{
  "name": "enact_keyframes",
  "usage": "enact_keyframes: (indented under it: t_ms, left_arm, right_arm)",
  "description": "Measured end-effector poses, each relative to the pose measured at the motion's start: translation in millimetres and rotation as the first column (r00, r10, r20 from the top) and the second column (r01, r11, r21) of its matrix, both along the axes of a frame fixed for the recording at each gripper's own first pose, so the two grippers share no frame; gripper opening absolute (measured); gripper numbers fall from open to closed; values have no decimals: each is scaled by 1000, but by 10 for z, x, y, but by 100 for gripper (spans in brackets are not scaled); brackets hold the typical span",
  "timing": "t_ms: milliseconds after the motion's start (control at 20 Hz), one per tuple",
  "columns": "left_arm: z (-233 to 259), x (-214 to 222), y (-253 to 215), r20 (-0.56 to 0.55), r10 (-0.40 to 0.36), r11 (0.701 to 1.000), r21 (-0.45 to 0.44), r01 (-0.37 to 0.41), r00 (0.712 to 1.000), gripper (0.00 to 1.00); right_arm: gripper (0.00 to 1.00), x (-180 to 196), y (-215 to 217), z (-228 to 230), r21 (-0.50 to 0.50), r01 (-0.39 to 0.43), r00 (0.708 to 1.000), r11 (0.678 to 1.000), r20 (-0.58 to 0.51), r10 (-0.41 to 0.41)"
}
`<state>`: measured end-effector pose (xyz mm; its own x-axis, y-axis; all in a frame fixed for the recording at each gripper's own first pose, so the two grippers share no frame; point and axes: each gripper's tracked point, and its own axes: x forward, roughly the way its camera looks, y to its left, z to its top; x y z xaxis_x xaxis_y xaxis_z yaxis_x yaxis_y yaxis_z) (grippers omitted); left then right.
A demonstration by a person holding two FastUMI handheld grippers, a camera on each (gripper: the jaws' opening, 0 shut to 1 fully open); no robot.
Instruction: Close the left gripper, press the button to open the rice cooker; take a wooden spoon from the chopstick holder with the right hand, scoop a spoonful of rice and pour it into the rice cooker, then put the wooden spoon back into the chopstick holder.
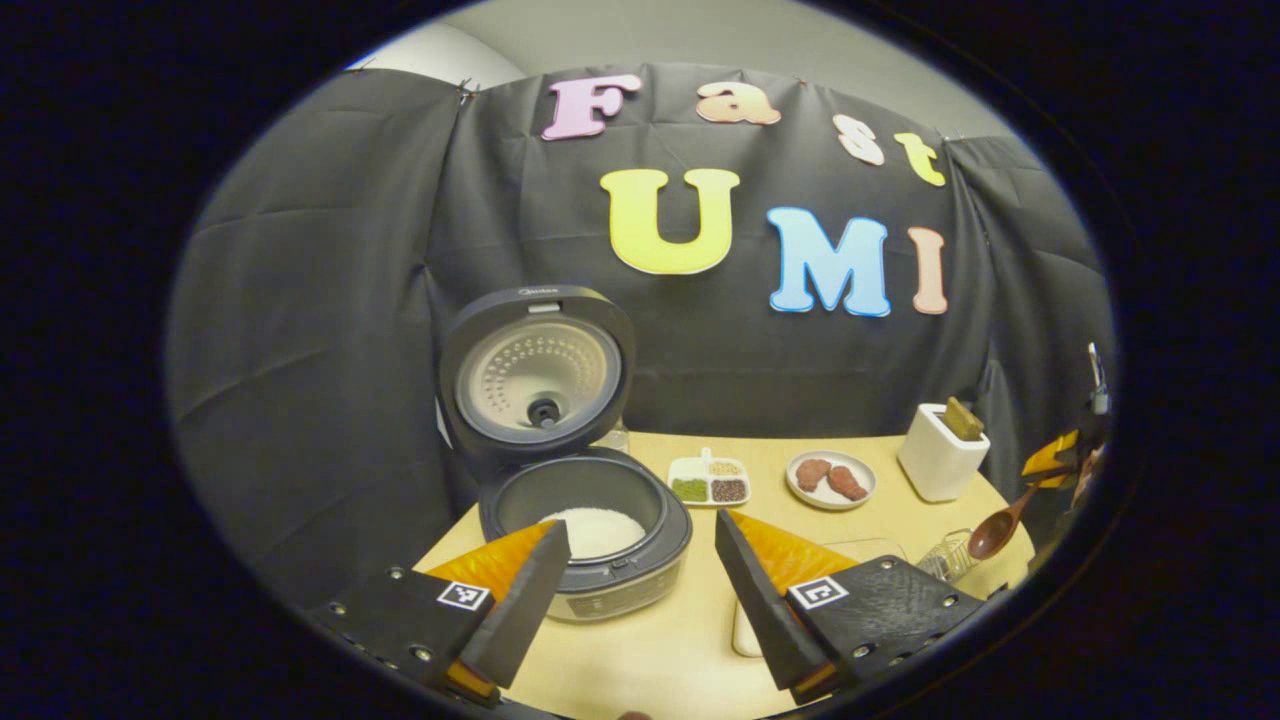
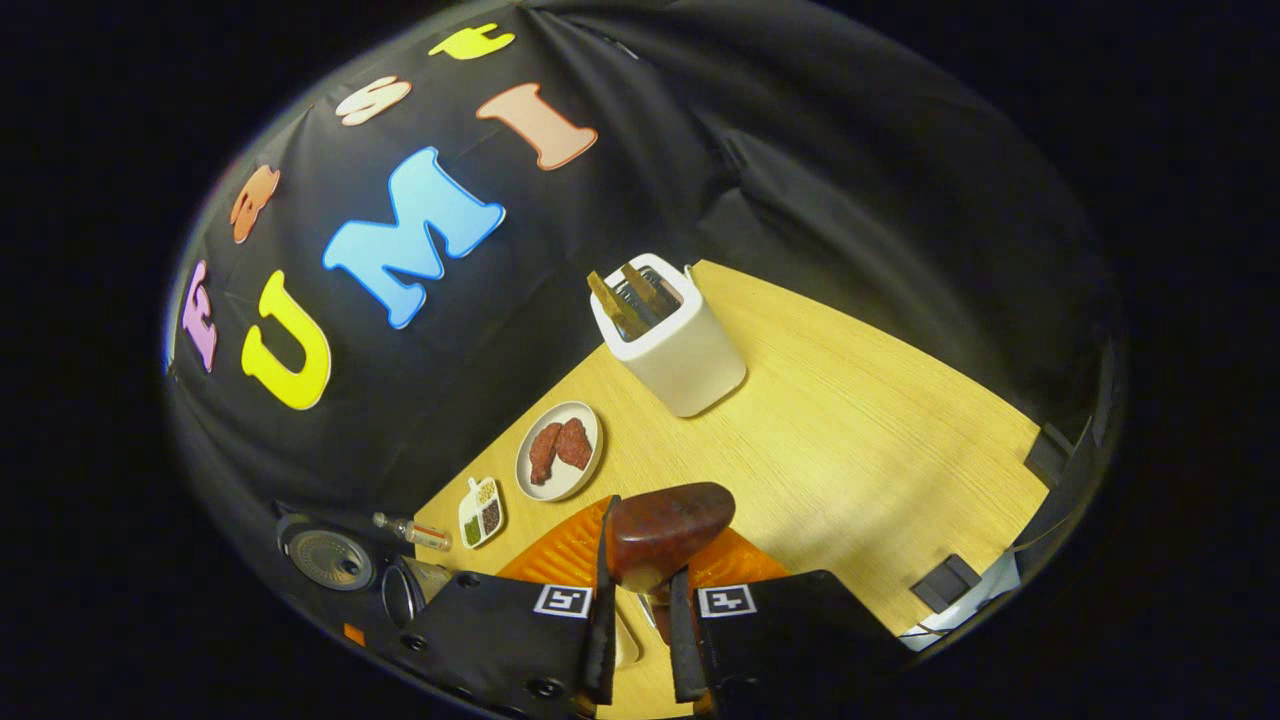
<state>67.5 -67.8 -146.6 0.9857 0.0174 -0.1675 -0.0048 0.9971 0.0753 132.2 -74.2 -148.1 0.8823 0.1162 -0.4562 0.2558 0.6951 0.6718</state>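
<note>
The rice cooker (image 1: 585,555) stands open at the table's left, its lid (image 1: 538,372) raised and white rice (image 1: 597,530) in the pot. My left gripper (image 1: 640,540) hovers just in front of it, open wide with nothing between the fingers. My right gripper (image 2: 645,560) is shut on the wooden spoon (image 2: 668,528), whose dark bowl sticks out past the fingertips. In the left gripper view the wooden spoon (image 1: 995,535) hangs at the far right under the right gripper (image 1: 1048,468). The white chopstick holder (image 2: 668,340) stands beyond it with wooden utensils inside.
A plate of meat pieces (image 1: 830,478) and a small divided dish (image 1: 710,482) sit mid-table near the wall. A clear glass container (image 1: 945,555) stands below the spoon. A small bottle (image 2: 415,533) lies by the cooker (image 2: 335,558). Bare tabletop (image 2: 860,440) spreads to the right.
</note>
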Motion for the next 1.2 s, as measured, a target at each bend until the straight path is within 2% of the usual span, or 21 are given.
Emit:
enact_keyframes:
  t_ms: [300, 500, 600, 750, 900, 1050, 1200]
  left_arm:
    - [-317, 57, 132, -53, -105, 993, -52, 102, 993, 92]
    - [-354, 147, 269, -48, -141, 987, -79, 137, 989, 93]
    - [-315, 172, 344, -39, -152, 985, -82, 149, 988, 93]
    - [-287, 157, 444, -33, -165, 984, -77, 162, 986, 93]
    - [-311, 134, 624, -40, -146, 988, -65, 143, 988, 93]
    - [-257, 58, 729, -26, -151, 985, -87, 148, 988, 92]
    - [-211, 19, 918, -12, -137, 989, -67, 136, 991, 93]
  right_arm:
    - [24, -484, -135, 329, -36, 134, 988, 990, 87, -130]
    - [24, -752, -40, 420, -33, 174, 980, 984, 106, -169]
    - [24, -806, 89, 448, -32, 169, 980, 985, 109, -164]
    - [24, -771, 370, 610, -8, 139, 980, 990, 148, -136]
    - [24, -687, 704, 788, 17, 83, 977, 996, 194, -85]
    - [24, -509, 1053, 822, -30, 7, 979, 1000, 202, -1]
    - [24, -307, 1470, 760, -109, -80, 977, 991, 188, 100]
